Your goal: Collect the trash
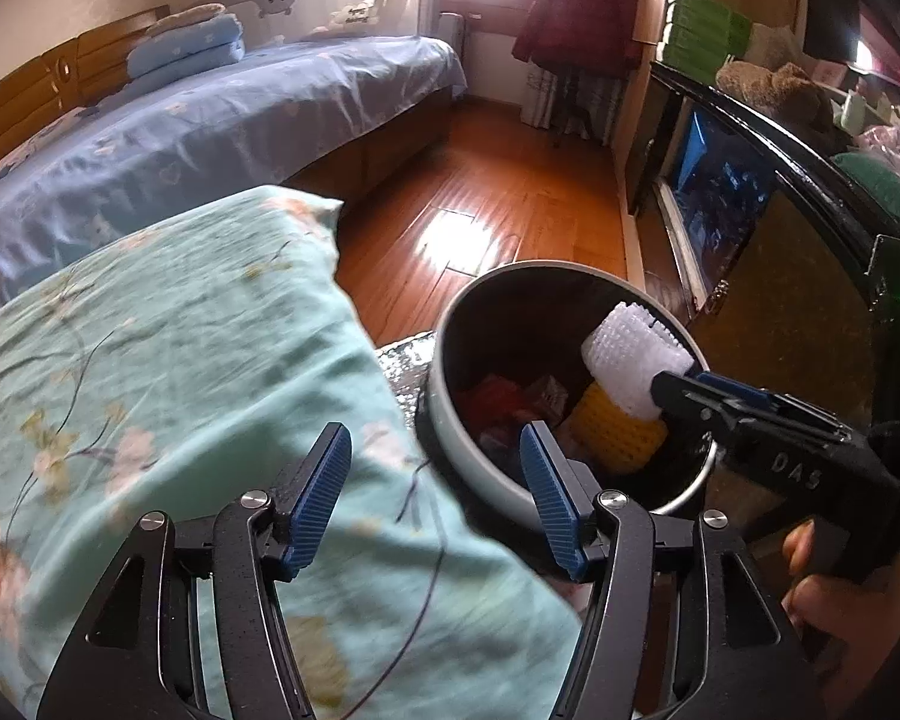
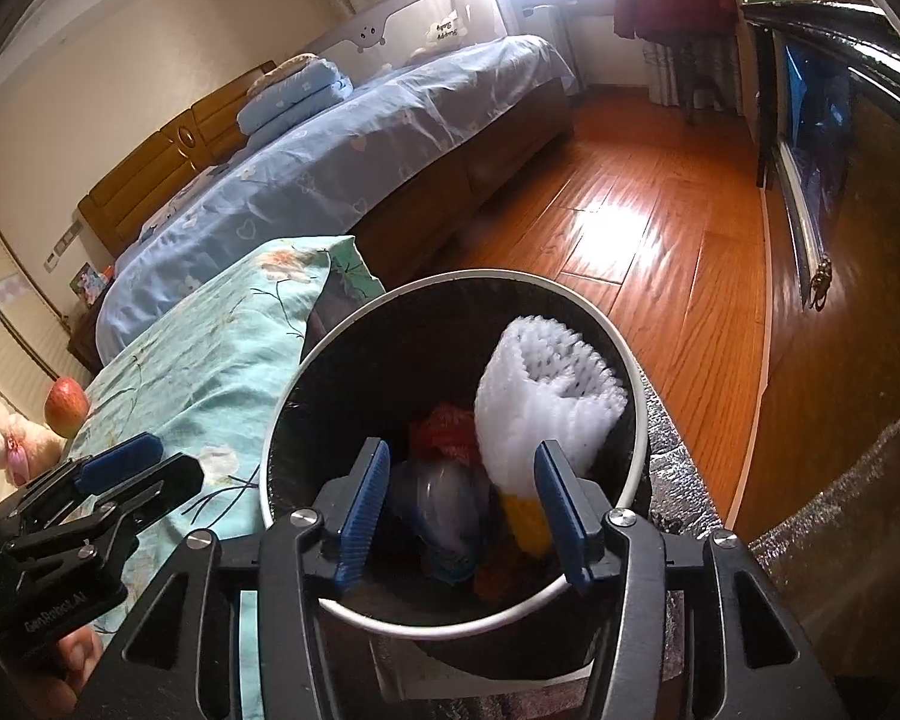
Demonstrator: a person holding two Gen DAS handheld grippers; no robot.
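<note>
White foam net sleeve [image 2: 540, 402] standing inside the trash bin [image 2: 624, 360], leaning on the bin's far-right wall, with a yellow foam net [image 2: 525, 519] just below it and red wrappers [image 2: 447, 429] and a clear plastic piece [image 2: 444, 504] at the bin's bottom. Right gripper [image 2: 459, 507] poised over the bin's near rim, jaws spread apart and, by the wrist view, holding nothing; from the left wrist view the jaw tips seem to touch the white sleeve, so full release cannot be confirmed. Left gripper [image 1: 435, 495] beside the bin's left rim, above the floral-covered surface [image 1: 180, 360], jaws wide open and empty. Drop-off step apparently at its end. Next move, likely: lift the right gripper straight up clear of the bin's rim without dragging the springy sleeve out, then seek further trash. An apple [image 2: 66, 405] and plush toy [image 2: 6, 438] well left of the bin, hardly trash.
</note>
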